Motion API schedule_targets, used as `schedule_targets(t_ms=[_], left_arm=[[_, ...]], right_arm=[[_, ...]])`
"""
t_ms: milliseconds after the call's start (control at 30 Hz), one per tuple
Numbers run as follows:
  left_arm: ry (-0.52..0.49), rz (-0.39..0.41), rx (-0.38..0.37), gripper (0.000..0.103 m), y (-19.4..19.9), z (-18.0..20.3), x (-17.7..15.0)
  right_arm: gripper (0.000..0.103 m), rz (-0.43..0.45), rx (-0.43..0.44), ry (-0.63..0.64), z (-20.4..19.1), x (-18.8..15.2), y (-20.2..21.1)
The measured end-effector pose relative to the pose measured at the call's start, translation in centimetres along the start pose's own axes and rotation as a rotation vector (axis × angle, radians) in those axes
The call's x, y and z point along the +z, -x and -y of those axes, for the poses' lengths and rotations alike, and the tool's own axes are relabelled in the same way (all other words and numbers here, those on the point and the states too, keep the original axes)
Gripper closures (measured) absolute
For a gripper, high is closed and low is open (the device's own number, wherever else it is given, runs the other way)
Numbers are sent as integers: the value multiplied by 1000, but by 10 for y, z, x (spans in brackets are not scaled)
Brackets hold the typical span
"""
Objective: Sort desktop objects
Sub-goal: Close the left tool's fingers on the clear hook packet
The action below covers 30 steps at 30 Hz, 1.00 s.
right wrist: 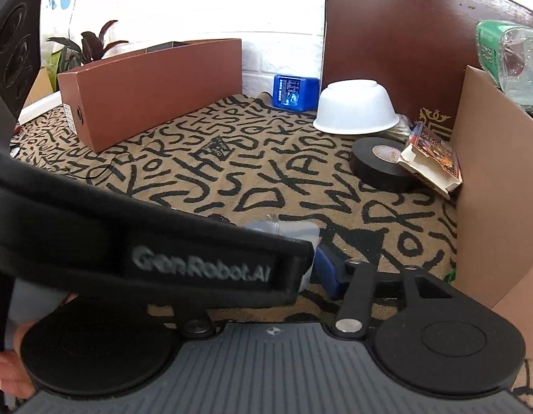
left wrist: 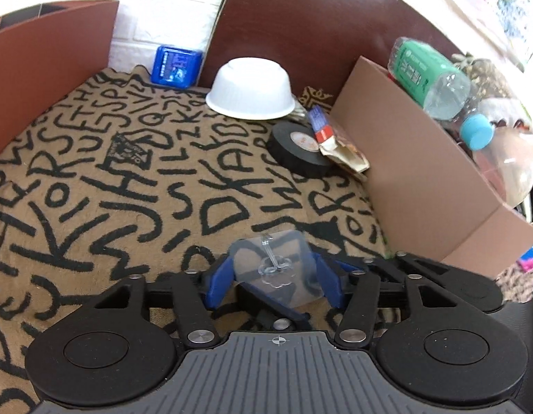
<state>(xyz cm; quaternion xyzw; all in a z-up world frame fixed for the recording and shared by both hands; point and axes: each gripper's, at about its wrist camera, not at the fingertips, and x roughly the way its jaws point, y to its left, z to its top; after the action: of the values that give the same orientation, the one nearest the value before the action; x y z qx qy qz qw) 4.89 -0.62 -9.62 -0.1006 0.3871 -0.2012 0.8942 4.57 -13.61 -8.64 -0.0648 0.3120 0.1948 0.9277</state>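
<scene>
The clear plastic hook (left wrist: 275,269) sits low on the lettered cloth (left wrist: 128,179), clamped in my left gripper (left wrist: 274,279). My right gripper (right wrist: 301,262) crowds beside it; whether it grips, I cannot tell. I should lift level, then clear the cardboard box (left wrist: 415,179).

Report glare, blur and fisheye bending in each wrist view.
Left wrist view: the white wall is blown out, the bottle slightly soft, and the brown box edge bows. Right wrist view: the wall is overexposed, the near black gripper body blurs across the frame, and the cardboard box curves.
</scene>
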Motion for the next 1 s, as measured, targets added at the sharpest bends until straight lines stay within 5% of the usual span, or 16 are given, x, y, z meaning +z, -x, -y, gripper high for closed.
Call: schedule_targets(t_ms=[100,233,400,600,633,700,1000], left_arm=[[27,13,-1,59,2,-6,1],[68,28,-15,39,2,-12,5],[32,24,-46,66,-1,-8,13],[54,47,-34,63,-4,-11,16],[54,40,-34,68,-7,-12,16],[61,19,-43,95,-11,-16,16],[77,67,-57,103,4,-21,12]], right_arm=[[61,14,-20,-17,1,1,2],[80,36,-13,-32,3,1,7],[80,40,-11,-28,3,1,7],[87,42,16,-25,4,1,8],[87,41,15,-29,4,1,8],[88,37,16,-37,5,1,6],[99,60,30,-54,4,5,14]])
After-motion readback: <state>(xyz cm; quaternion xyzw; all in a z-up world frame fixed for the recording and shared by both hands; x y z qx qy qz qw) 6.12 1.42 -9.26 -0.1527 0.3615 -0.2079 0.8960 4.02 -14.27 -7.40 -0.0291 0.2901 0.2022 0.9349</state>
